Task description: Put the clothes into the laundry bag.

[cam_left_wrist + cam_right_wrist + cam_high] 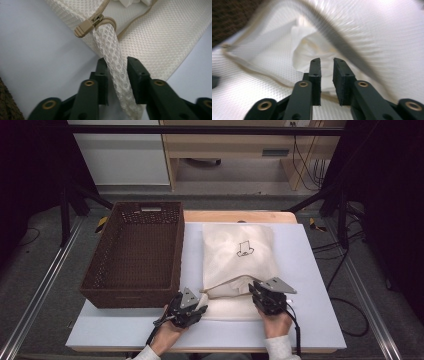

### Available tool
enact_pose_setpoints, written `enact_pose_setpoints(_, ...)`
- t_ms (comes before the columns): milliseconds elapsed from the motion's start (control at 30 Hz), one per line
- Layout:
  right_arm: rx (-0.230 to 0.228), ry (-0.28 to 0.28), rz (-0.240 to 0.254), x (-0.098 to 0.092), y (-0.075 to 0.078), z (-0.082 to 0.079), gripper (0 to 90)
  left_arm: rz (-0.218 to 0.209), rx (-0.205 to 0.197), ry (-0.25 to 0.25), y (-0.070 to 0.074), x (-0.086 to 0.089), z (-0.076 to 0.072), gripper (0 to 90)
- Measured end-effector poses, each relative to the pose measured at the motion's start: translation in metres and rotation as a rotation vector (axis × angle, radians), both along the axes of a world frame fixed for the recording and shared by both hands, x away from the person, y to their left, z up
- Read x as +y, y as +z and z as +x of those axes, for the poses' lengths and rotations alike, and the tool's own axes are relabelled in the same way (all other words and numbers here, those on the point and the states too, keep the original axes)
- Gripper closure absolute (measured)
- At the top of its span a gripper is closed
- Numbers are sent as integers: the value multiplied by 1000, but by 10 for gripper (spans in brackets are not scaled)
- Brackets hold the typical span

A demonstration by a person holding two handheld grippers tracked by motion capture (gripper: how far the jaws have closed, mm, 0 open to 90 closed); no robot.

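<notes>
On the white table (310, 270), beside a brown wicker basket (135, 255), lies a cream mesh laundry bag (239, 257), mouth unzipped. Left gripper (196, 304): jaws slightly apart, mesh strap (112, 57) between them by the zipper pull (86, 26). Right gripper (261, 292): narrowly open, empty.

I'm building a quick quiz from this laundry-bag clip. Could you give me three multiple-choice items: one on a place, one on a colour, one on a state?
1. Where is the basket relative to the mesh bag?
A. to its left
B. to its right
C. on top of it

2. What colour is the basket?
A. white
B. dark brown
C. blue

3. What lies between the left claw's jaws?
A. the zipper pull
B. nothing
C. a mesh strap

Key: A, seen in the high view; B, brown woven walls; C, the strap runs between the jaws.
</notes>
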State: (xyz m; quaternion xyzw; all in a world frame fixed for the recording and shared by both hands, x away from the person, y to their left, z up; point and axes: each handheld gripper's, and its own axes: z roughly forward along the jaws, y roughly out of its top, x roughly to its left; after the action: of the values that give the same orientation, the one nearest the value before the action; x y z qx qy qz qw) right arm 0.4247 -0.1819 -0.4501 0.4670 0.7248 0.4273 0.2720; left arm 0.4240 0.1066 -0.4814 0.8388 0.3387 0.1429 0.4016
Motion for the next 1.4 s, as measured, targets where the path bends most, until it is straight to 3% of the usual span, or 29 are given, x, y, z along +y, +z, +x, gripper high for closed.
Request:
enact_pose_setpoints(100, -39, -54, -26, -23, 7, -13, 603, -29, -31, 8, 7, 2, 0, 540)
enact_pose_setpoints(233, -26, -148, -31, -49, 1, -12, 432, -50, -52, 21, 15, 1, 2, 514)
enact_pose_setpoints(300, 31, -146, -24, -56, -6, -6, 465, -4, -65, 40, 16, -5, 3, 532)
enact_pose_setpoints(400, 99, -132, -17, -61, -19, 1, 620, 47, -74, 67, 11, -10, 7, 666)
enact_pose_setpoints(433, 119, -133, -16, -61, -21, 1, 648, 59, -61, 77, 9, -10, 9, 727)
enact_pose_setpoints(500, 161, -130, -25, -63, -22, 0, 900, 66, -38, 86, 6, -9, 10, 801)
enact_pose_setpoints(633, 199, -132, -57, -71, -29, -5, 900, 56, -28, 98, 7, -6, 8, 839)
enact_pose_setpoints(767, 180, -129, -24, -82, -31, -13, 899, 61, -30, 93, 2, -3, 5, 832)
enact_pose_setpoints(833, 120, -135, 9, -84, -28, -14, 708, 46, -26, 84, -1, -2, 7, 809)
enact_pose_setpoints(900, 105, -113, 62, -83, -23, -9, 615, 42, -32, 81, -1, -4, 8, 705)
enact_pose_setpoints(967, 93, -127, 51, -77, -21, -2, 489, 37, -46, 70, 1, -8, 9, 585)
enact_pose_setpoints(1000, 99, -134, 35, -73, -22, 5, 469, 30, -49, 72, 1, -10, 10, 559)
enact_pose_setpoints(1033, 112, -138, 35, -71, -24, 8, 478, 25, -46, 75, 1, -13, 12, 548)
enact_pose_setpoints(1100, 183, -135, 44, -69, -30, 16, 560, 28, -44, 88, 0, -14, 14, 583)
enact_pose_setpoints(1167, 215, -140, 31, -68, -35, 18, 640, 22, -24, 97, -1, -13, 15, 709)
enact_pose_setpoints(1267, 215, -111, 35, -68, -33, 16, 803, 19, -12, 101, -2, -12, 14, 782)
enact_pose_setpoints(1333, 196, -95, 13, -68, -31, 12, 812, 20, -6, 106, -3, -11, 12, 789)
enact_pose_setpoints(1400, 187, -76, 27, -74, -29, 6, 805, 11, -5, 100, -5, -10, 11, 787)
